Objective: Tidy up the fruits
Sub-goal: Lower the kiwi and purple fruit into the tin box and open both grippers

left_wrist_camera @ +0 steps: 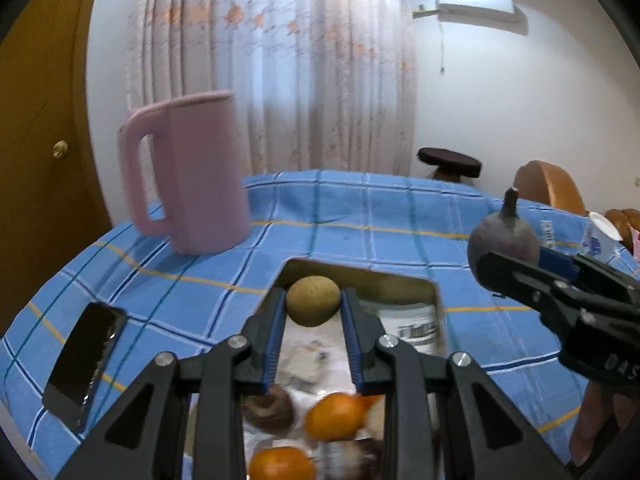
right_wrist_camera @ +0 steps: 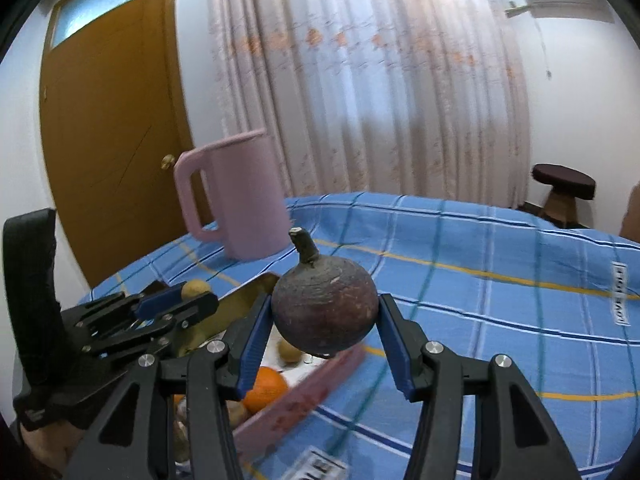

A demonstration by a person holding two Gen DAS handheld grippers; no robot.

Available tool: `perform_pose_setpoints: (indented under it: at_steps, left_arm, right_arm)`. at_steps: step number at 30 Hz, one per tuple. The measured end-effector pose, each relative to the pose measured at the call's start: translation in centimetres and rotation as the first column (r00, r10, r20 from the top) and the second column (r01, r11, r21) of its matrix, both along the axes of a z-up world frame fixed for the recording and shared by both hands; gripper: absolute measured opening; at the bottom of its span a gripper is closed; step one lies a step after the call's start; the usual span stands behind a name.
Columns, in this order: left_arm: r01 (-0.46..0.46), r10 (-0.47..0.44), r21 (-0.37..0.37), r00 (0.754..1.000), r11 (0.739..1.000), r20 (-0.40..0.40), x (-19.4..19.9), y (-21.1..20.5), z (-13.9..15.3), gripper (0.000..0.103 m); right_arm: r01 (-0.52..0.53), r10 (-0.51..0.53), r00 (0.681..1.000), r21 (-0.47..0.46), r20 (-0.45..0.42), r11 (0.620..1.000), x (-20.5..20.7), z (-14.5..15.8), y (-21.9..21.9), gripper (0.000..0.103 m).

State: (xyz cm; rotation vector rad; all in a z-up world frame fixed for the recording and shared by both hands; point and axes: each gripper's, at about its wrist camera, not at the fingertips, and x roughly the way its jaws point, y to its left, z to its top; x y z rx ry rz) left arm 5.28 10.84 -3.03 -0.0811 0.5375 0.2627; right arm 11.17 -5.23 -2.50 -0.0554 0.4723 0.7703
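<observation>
My left gripper [left_wrist_camera: 313, 304] is shut on a small tan round fruit [left_wrist_camera: 313, 301] and holds it above an open metal tin [left_wrist_camera: 437, 304]. In the tin lie two oranges [left_wrist_camera: 335, 416], [left_wrist_camera: 280, 463] and a brown fruit [left_wrist_camera: 269, 407]. My right gripper [right_wrist_camera: 325, 320] is shut on a dark purple mangosteen [right_wrist_camera: 325, 310] with a stem, held above the tin's right edge. In the left wrist view the right gripper [left_wrist_camera: 486, 264] and the mangosteen [left_wrist_camera: 505, 236] are at the right. In the right wrist view the left gripper [right_wrist_camera: 188, 300] is at the left with the tan fruit [right_wrist_camera: 195, 288].
A pink pitcher [left_wrist_camera: 192, 176] stands at the back left of the blue checked tablecloth [left_wrist_camera: 380, 216]. A black phone [left_wrist_camera: 84, 360] lies at the left. A paper cup [left_wrist_camera: 600, 236] stands at the far right. The tin's pink wall [right_wrist_camera: 300, 396] shows in the right wrist view.
</observation>
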Motion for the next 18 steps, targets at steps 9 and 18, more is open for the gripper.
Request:
perform_pose_setpoints:
  at_steps: [9, 18]
  left_arm:
    - [-0.041, 0.04, -0.019, 0.998, 0.999, -0.051, -0.3, 2.3, -1.8, 0.029]
    - [-0.024, 0.017, -0.062, 0.993, 0.998, -0.115, 0.5, 2.8, -3.6, 0.029]
  right_arm:
    - [-0.077, 0.072, 0.996, -0.103, -0.049, 0.992, -0.1, -2.7, 4.5, 0.055]
    - [-0.124, 0.105, 0.989, -0.187, -0.108, 0.974, 0.2, -4.6, 6.1, 0.055]
